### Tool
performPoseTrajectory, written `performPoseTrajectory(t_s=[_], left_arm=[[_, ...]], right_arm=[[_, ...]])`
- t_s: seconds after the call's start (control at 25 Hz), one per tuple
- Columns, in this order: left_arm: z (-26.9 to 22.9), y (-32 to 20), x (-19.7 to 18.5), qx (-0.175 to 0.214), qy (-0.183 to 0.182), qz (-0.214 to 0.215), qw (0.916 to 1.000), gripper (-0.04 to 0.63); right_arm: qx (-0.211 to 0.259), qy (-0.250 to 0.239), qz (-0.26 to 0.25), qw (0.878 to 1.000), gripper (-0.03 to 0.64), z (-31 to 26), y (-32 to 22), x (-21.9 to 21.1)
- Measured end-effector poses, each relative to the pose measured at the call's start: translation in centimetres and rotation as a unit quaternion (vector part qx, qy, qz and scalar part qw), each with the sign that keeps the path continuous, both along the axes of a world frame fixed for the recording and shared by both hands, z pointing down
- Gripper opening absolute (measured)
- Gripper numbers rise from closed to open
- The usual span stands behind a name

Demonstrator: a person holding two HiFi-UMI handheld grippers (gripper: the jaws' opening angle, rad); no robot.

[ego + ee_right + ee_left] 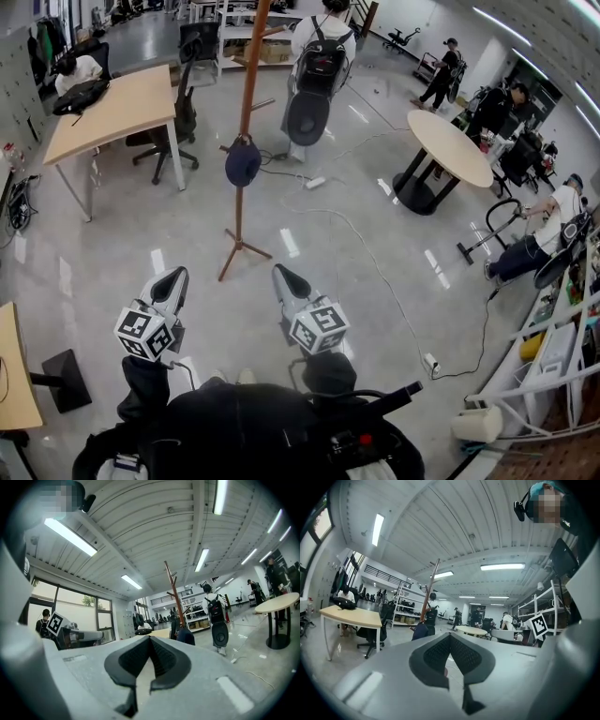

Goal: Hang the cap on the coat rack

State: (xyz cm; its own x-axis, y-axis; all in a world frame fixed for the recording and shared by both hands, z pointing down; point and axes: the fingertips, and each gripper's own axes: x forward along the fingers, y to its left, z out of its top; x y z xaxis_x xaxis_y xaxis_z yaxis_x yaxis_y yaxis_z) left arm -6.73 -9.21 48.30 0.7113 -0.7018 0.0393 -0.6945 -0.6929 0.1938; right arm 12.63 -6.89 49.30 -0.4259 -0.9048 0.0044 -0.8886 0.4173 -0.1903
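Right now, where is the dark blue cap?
In the head view, the dark blue cap hangs on the brown wooden coat rack, upper centre, right of the light wooden desk.

**Materials and finishes**

Coat rack (pixel 246 103): brown wood, smooth.
Cap (pixel 243 162): dark blue cloth, matt.
Floor (pixel 309 253): grey, polished, glossy.
Desk (pixel 112 112): pale wood-look top, matt.
Left gripper (pixel 172 278), right gripper (pixel 283 277): matt grey plastic shells; pads (pixel 436 654) black, finely textured.

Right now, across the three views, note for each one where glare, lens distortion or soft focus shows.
Head view: fisheye bows the room's edges; ceiling lights glare as white streaks on the glossy floor. Left gripper view: round black vignette, strip light blown out, left gripper body soft up close. Right gripper view: same vignette, strip light blown out, coat rack slanted.
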Motion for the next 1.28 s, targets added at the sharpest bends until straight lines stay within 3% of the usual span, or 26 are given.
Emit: performPoseTrajectory(t_s=[1.28], left_arm=[[0.6, 0.8, -1.1, 0.0, -0.002, -0.002, 1.0, 0.002]], right_arm=[[0.001, 0.014, 0.001, 1.0, 0.002, 0.1, 1.2, -1.0]])
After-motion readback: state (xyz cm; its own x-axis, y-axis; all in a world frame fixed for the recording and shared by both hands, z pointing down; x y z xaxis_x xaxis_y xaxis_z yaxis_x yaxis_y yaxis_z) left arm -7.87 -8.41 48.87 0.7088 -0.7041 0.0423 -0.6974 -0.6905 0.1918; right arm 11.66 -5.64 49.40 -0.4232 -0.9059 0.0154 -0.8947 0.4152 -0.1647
